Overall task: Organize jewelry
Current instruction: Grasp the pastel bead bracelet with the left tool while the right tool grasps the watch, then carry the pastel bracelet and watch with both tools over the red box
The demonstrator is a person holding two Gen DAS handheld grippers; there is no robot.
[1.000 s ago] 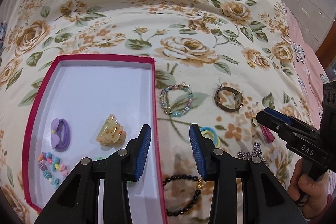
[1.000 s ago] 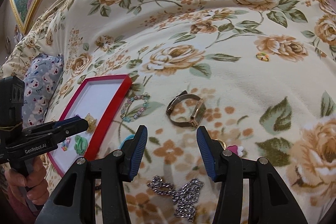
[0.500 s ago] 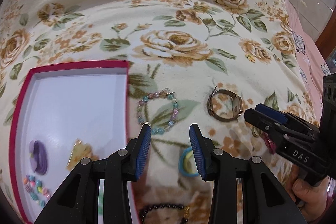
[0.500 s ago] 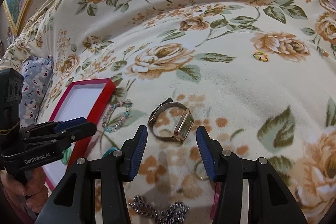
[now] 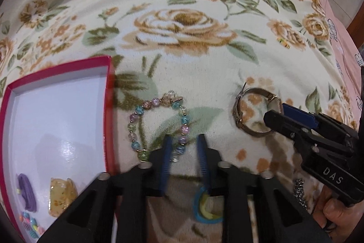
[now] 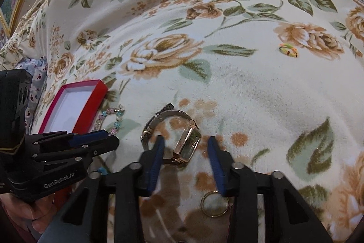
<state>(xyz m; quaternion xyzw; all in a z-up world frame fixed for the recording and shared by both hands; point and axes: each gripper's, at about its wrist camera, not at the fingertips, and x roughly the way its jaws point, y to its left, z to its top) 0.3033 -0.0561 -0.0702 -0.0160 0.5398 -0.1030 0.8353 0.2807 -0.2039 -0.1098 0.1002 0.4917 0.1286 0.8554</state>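
A pastel bead bracelet [image 5: 157,126] lies on the floral bedspread beside the red-rimmed white tray [image 5: 109,111]. My left gripper [image 5: 183,145] is open, its blue fingers straddling the bracelet's near right side. A metal wristwatch [image 6: 175,136] lies to the right; it also shows in the left wrist view [image 5: 250,113]. My right gripper [image 6: 185,147] is open with the watch face between its fingers. The tray holds a purple hair tie [image 5: 27,193], a yellow hair clip [image 5: 62,195] and colourful beads [image 5: 30,222].
A blue-yellow hair tie [image 5: 206,206] lies under the left gripper. A gold ring [image 6: 215,203] lies under the right gripper. A silver chain [image 5: 300,193] lies near the right hand. A small multicoloured ring [image 6: 288,49] sits far right. A patterned pillow [image 6: 34,74] lies left.
Both grippers have moved forward and down. The left now straddles the bead bracelet, the right now straddles the watch. The tray has slid to the left of both views.
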